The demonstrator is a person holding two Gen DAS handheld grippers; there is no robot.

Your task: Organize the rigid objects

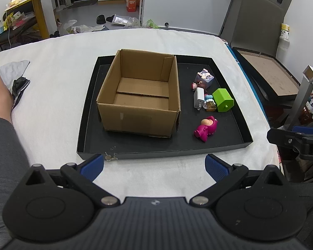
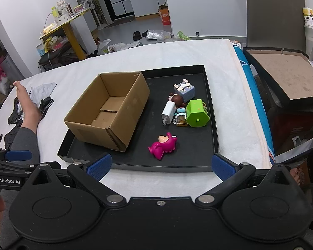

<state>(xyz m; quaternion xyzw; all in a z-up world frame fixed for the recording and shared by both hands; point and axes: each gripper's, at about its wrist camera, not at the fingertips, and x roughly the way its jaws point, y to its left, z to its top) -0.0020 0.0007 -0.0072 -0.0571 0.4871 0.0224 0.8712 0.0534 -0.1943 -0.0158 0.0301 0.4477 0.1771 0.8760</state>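
On the black tray (image 2: 210, 95), right of the empty cardboard box (image 2: 106, 112), lies the pink toy (image 2: 162, 145): light, stiff, slippery plastic, best pinched across its body. Both grippers' (image 1: 154, 164) (image 2: 161, 166) fingers stand spread, holding nothing.

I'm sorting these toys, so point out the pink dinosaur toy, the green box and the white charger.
pink dinosaur toy (image 2: 162, 146), right wrist view, its body.
green box (image 2: 197, 112), right wrist view, its top face.
white charger (image 2: 168, 110), right wrist view, its flat side.

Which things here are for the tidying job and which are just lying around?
For the job: cardboard box, black tray, pink toy, green toy, white charger, grey cube toy.

Lying about: crumpled bags, yellow table, floor clutter.
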